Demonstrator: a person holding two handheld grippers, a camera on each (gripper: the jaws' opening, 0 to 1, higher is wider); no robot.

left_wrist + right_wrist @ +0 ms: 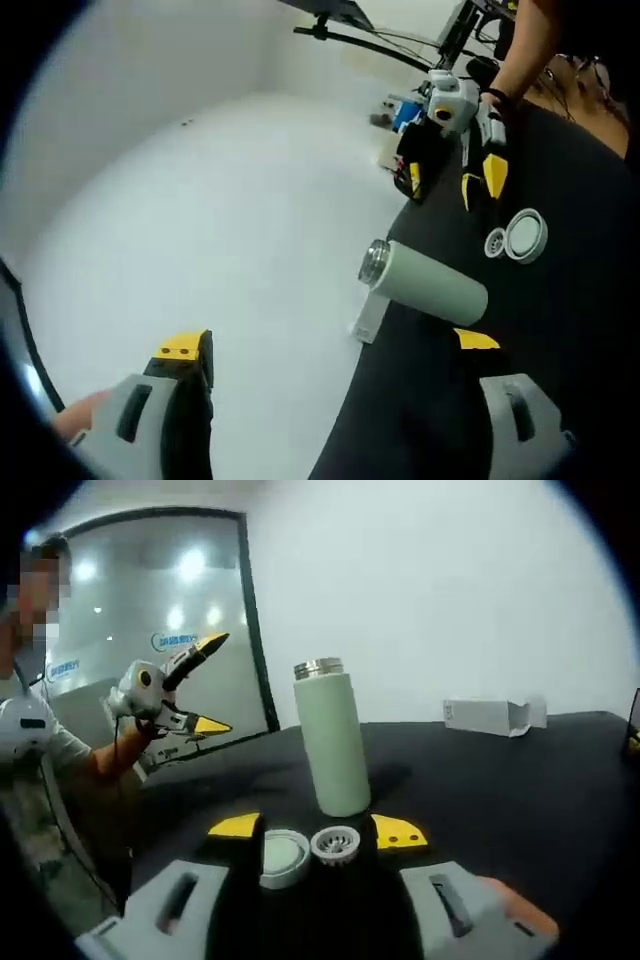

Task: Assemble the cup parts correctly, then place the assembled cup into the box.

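Black table (520,780): right gripper (318,832), jaws spread, should pinch strainer (335,843) beside lid (284,854), seat it squarely in upright cup (331,742); left gripper (330,345) spread, idle

A black tabletop (520,780) stands before a white wall (450,580), beside a glass partition (150,600) reflecting ceiling lights.

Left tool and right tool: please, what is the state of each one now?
Left tool: open, holding nothing; the cup body lies ahead.
Right tool: open, holding nothing; the lid and strainer sit between its jaws.
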